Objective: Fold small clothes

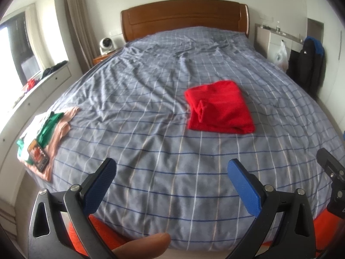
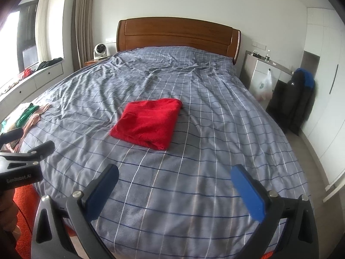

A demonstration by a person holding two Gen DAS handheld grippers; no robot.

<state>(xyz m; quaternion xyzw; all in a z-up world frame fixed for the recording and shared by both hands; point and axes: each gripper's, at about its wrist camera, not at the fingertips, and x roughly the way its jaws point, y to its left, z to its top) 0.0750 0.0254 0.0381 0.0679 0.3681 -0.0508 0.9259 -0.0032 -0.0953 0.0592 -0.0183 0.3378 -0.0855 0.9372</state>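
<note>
A folded red garment [image 1: 220,108] lies flat on the blue checked bed cover [image 1: 138,99], right of the middle; it also shows in the right wrist view [image 2: 148,123]. A small pile of green, white and pink clothes [image 1: 48,129] lies at the bed's left edge, also seen in the right wrist view [image 2: 28,112], with a phone [image 1: 38,154] on it. My left gripper [image 1: 171,171] is open and empty above the near part of the bed. My right gripper [image 2: 174,178] is open and empty, well short of the red garment.
A wooden headboard [image 2: 176,34] stands at the far end. A white fan [image 1: 106,45] sits on a nightstand at the far left. A window bench with drawers [image 1: 43,90] runs along the left. A dark jacket [image 2: 295,99] hangs at the right. An orange rug [image 2: 23,213] lies below.
</note>
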